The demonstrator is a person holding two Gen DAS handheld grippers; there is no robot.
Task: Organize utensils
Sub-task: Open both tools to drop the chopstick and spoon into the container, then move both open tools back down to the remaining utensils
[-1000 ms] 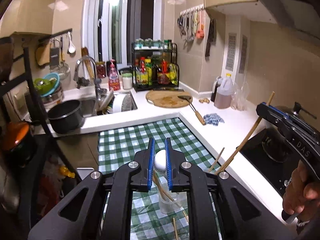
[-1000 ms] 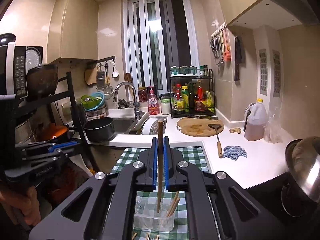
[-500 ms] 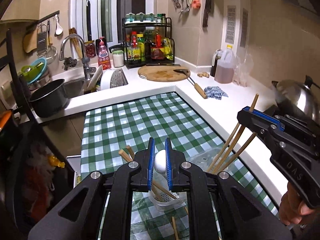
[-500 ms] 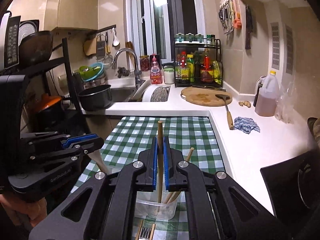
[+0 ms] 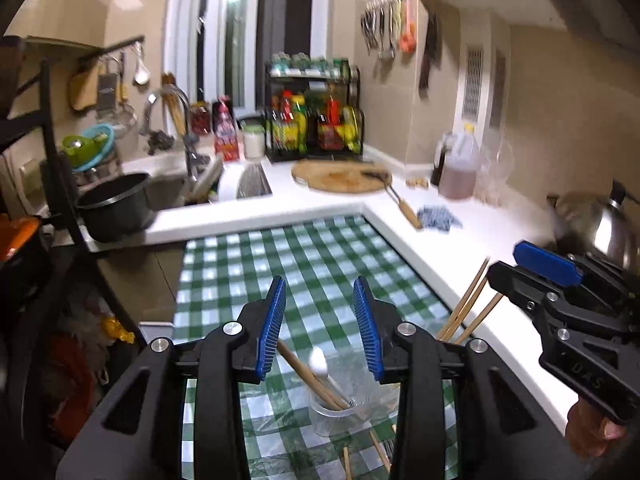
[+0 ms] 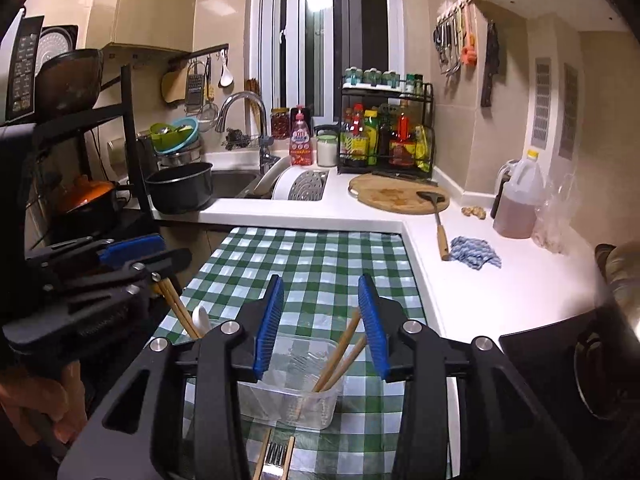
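Faintly, "DAS" moulded on the right tongs (image 5: 548,266), opening, empty.

Chopsticks (image 6: 338,354) lean in tub (image 6: 288,404) (clear).

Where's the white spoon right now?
In the left wrist view the white spoon stands in the round clear cup on the checked cloth, below the opening left gripper, beside wooden utensils.

My left wrist view looks forward and slightly down along its jaws, close over the checked tabletop (image 5: 304,264), facing the sink (image 5: 168,184) and window. My right wrist view faces the same way from just alongside. Both share the cutting board (image 6: 396,196) and spice rack (image 6: 386,128), and each catches the other gripper at its edge.
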